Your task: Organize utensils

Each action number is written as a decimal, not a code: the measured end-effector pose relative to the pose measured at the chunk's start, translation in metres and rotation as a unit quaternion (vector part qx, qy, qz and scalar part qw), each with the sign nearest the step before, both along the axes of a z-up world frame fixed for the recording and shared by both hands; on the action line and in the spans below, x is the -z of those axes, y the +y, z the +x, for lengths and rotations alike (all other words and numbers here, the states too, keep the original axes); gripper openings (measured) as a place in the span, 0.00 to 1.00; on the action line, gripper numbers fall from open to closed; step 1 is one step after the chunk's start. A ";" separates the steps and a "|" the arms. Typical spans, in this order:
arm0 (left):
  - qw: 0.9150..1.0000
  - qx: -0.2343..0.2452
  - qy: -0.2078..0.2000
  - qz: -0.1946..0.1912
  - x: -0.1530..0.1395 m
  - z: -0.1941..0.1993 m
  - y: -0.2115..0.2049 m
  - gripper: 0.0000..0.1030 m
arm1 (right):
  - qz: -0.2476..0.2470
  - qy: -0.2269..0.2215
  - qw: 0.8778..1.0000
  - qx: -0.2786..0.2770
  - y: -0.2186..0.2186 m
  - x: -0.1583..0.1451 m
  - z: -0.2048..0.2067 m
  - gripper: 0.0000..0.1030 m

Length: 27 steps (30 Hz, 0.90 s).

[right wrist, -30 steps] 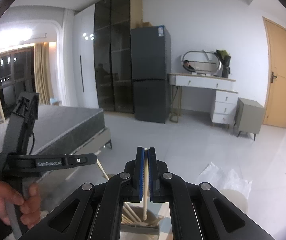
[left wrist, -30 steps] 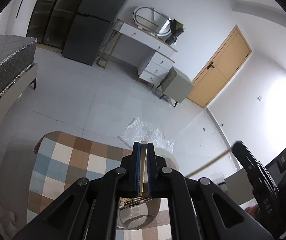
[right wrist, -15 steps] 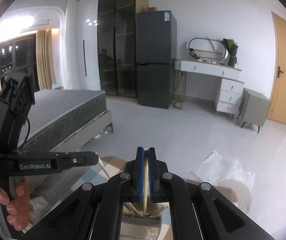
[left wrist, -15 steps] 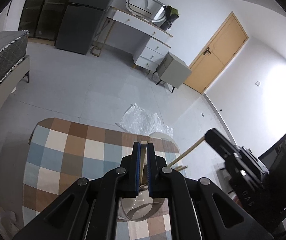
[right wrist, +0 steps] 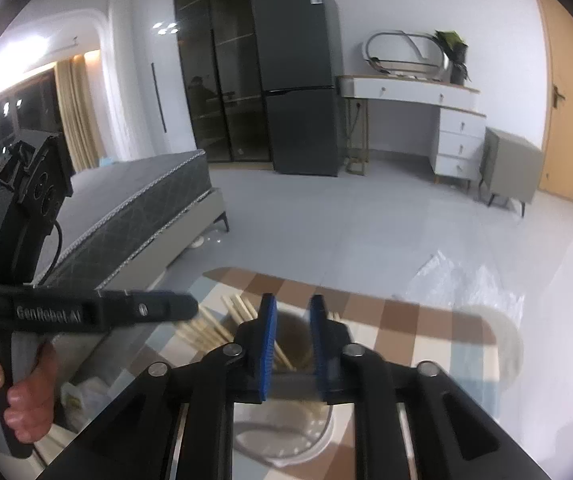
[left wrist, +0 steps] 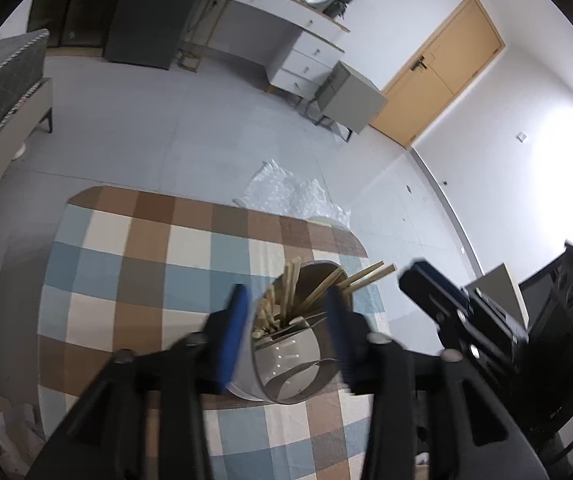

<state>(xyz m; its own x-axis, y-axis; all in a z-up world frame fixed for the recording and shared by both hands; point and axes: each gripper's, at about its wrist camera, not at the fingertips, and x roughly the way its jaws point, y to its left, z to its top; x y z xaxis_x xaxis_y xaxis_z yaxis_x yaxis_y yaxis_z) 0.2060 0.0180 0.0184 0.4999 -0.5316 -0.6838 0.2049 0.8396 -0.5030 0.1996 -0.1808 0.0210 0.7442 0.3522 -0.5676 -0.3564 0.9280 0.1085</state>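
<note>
chopsticks (left wrist: 286,300) now released, both grippers apart

Shiny polished metal on the cup (left wrist: 290,364), with small slots punched in its wall. Pale, matt wood for the chopsticks (left wrist: 286,300). Checked woven cloth (left wrist: 126,264), matt. Matt black plastic with blue ribbed pads on the left gripper (left wrist: 286,328) and right gripper (right wrist: 291,344). Crinkly clear plastic wrap (left wrist: 290,196).

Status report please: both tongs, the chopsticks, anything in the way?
Left tongs and right tongs just opened, nothing pinched. Chopsticks standing loose in metal holder on checked tablecloth. Nothing blocking.
</note>
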 end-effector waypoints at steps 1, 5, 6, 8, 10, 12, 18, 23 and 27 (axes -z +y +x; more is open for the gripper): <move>1.000 -0.008 -0.004 0.007 -0.003 -0.003 0.001 0.44 | 0.002 0.000 1.000 0.005 -0.003 0.000 -0.005 0.22; 0.999 -0.035 -0.020 0.024 -0.011 -0.013 0.006 0.52 | 0.010 0.000 1.000 0.022 -0.011 -0.005 -0.018 0.39; 0.998 -0.041 -0.023 0.029 -0.014 -0.016 0.007 0.55 | 0.013 -0.001 1.000 0.025 -0.012 -0.008 -0.021 0.42; 0.997 -0.052 -0.032 0.037 -0.018 -0.022 0.009 0.60 | 0.022 -0.009 0.999 0.033 -0.017 -0.017 -0.033 0.47; 0.995 -0.069 -0.048 0.049 -0.028 -0.033 0.011 0.65 | 0.035 -0.026 0.998 0.040 -0.020 -0.026 -0.046 0.53; 0.993 -0.079 -0.061 0.055 -0.035 -0.041 0.013 0.69 | 0.044 -0.044 0.997 0.044 -0.022 -0.038 -0.061 0.60; 0.985 -0.095 -0.109 0.093 -0.062 -0.068 0.012 0.79 | 0.061 -0.079 0.994 0.046 -0.022 -0.070 -0.095 0.72; 0.978 -0.107 -0.146 0.104 -0.084 -0.097 0.013 0.83 | 0.068 -0.113 0.990 0.052 -0.024 -0.089 -0.123 0.86; 0.968 -0.126 -0.181 0.120 -0.094 -0.118 0.014 0.90 | 0.067 -0.138 0.987 0.055 -0.023 -0.098 -0.146 0.99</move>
